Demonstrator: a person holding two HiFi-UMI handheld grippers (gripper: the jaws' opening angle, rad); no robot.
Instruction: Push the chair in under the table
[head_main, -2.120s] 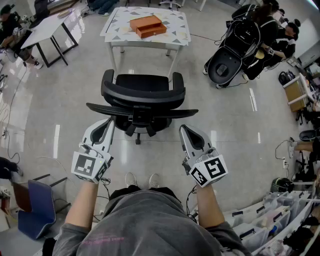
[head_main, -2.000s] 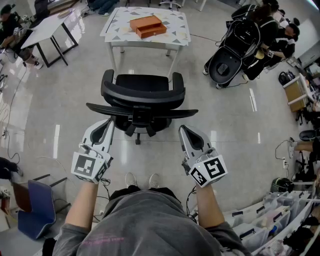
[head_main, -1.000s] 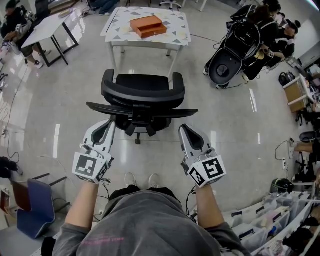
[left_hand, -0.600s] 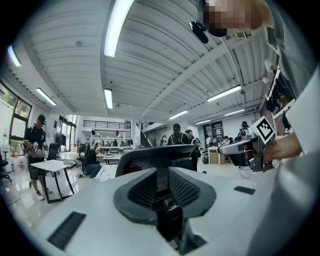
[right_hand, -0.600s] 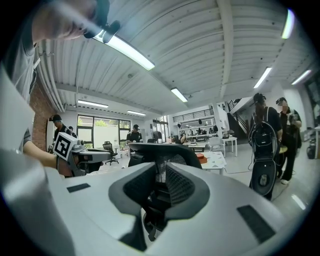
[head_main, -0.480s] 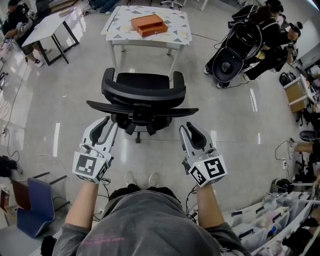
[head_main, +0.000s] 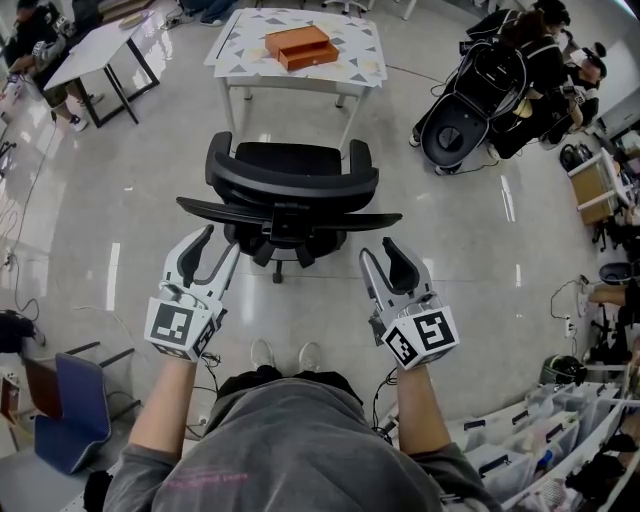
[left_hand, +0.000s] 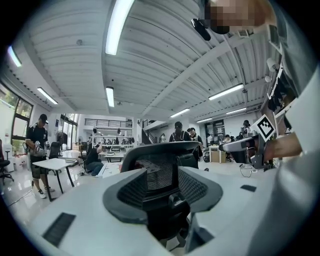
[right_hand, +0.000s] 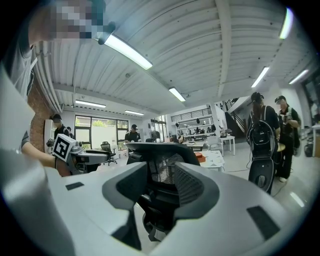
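Note:
A black office chair stands with its back toward me, a little short of the white patterned table. An orange box lies on the table. My left gripper and right gripper are held just behind the chair's wide backrest, left and right of its spine, clear of it. Both have just been opening and stand open with nothing between the jaws. The left gripper view shows the chair back framed between the jaws. It shows again as the mesh backrest in the right gripper view.
A black stroller-like cart and seated people are at the right. A black-legged white table stands at the upper left. A blue chair sits at the lower left, and shelving with clutter at the lower right. Cables trail on the floor.
Both grippers' jaws have gone from shut to open. The hands have hardly moved, and the chair stands where it was.

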